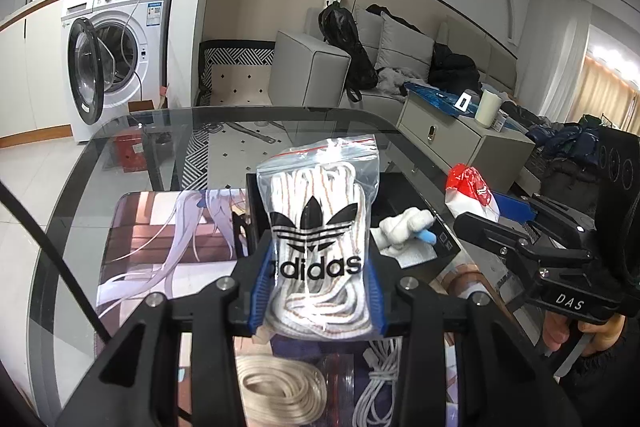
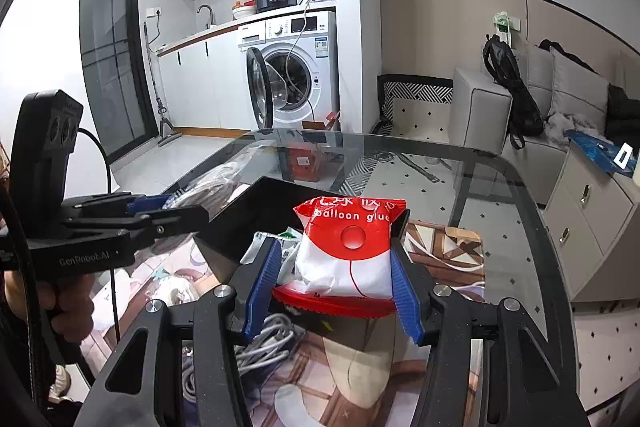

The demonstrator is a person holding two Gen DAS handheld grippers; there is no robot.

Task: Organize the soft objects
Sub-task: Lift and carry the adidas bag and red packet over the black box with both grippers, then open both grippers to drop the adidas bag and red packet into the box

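My left gripper (image 1: 318,275) is shut on a clear zip bag of white laces with an adidas logo (image 1: 320,223), held above the glass table. My right gripper (image 2: 334,283) is shut on a red and white balloon glue packet (image 2: 348,251), held over a black tray (image 2: 256,215). The right gripper with its packet (image 1: 472,191) shows at the right of the left wrist view. The left gripper (image 2: 160,213) shows at the left of the right wrist view with its bag (image 2: 212,187). A white rolled cloth with a blue piece (image 1: 406,227) lies in the tray (image 1: 404,187).
A printed mat (image 1: 160,247) covers the glass table (image 1: 120,155). A beige coiled cord (image 1: 276,387) and white cables (image 1: 380,383) lie below my left gripper. White cables (image 2: 264,343) and small packets (image 2: 272,243) lie under my right gripper. A white cabinet (image 2: 592,227) stands to the right.
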